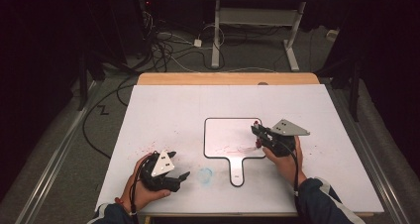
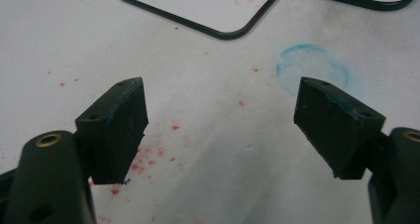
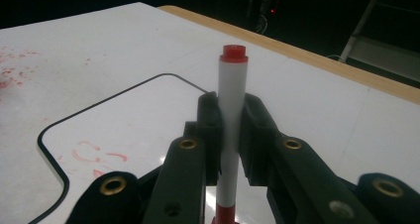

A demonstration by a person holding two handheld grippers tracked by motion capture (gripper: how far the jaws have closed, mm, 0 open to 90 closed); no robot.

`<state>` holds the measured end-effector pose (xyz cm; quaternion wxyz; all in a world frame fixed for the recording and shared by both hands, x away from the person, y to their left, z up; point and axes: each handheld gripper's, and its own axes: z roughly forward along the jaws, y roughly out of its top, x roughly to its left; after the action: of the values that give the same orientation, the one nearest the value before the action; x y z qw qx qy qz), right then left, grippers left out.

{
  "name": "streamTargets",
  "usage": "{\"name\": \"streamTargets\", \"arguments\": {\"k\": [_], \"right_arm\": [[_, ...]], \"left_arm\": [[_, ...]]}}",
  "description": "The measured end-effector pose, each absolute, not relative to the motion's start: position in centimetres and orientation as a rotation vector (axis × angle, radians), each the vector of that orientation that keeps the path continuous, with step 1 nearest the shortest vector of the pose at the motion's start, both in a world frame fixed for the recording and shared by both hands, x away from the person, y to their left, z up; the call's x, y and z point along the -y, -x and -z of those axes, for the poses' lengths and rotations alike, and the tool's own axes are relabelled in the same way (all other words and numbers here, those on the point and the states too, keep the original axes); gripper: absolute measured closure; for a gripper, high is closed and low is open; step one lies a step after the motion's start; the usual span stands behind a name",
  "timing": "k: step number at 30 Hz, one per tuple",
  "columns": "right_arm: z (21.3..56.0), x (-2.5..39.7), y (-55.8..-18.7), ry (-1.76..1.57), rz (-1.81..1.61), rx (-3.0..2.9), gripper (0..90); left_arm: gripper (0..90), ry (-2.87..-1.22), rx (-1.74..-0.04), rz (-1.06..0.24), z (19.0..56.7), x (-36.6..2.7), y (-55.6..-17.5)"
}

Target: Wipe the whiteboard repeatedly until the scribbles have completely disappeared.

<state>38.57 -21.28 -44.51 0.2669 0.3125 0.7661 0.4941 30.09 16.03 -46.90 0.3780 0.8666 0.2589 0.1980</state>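
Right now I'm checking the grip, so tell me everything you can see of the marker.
The marker is a slim white barrel with a red end at top and red at the bottom, plastic-looking. It stands roughly upright, clamped mid-barrel between the jaws of the right hand-held gripper, over the whiteboard that bears red scribbles. Whether its tip touches the board is unclear.

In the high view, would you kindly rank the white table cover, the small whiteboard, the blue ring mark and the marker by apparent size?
Largest to smallest:
1. white table cover
2. small whiteboard, handle included
3. blue ring mark
4. marker, clamped in the right gripper; mostly hidden by the jaws, so its rank against the ring is unsure.
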Motion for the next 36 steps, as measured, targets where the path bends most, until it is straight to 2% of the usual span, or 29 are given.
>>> {"name": "streamTargets", "arguments": {"k": [7, 15, 24, 30, 36], "right_arm": [[44.8, 18.5, -37.8, -0.782, -1.397, -2.112, 82.1], [44.6, 19.9, -38.5, -0.863, -1.321, -2.053, 82.1], [45.0, 15.6, -37.5, -0.788, -1.39, -2.105, 82.1], [44.6, 18.0, -38.1, -0.822, -1.249, -2.057, 82.2], [44.5, 19.5, -38.3, -0.879, -1.265, -2.043, 82.2]], "left_arm": [[20.3, -2.217, -0.655, -0.505, 46.9, -16.0, -30.1], [20.3, -2.21, -0.661, -0.506, 46.8, -16.2, -30.0], [20.3, -2.217, -0.653, -0.505, 46.9, -16.0, -30.1], [20.3, -2.21, -0.653, -0.505, 46.8, -16.2, -30.0], [20.3, -2.213, -0.646, -0.504, 46.8, -16.0, -30.1]]}}
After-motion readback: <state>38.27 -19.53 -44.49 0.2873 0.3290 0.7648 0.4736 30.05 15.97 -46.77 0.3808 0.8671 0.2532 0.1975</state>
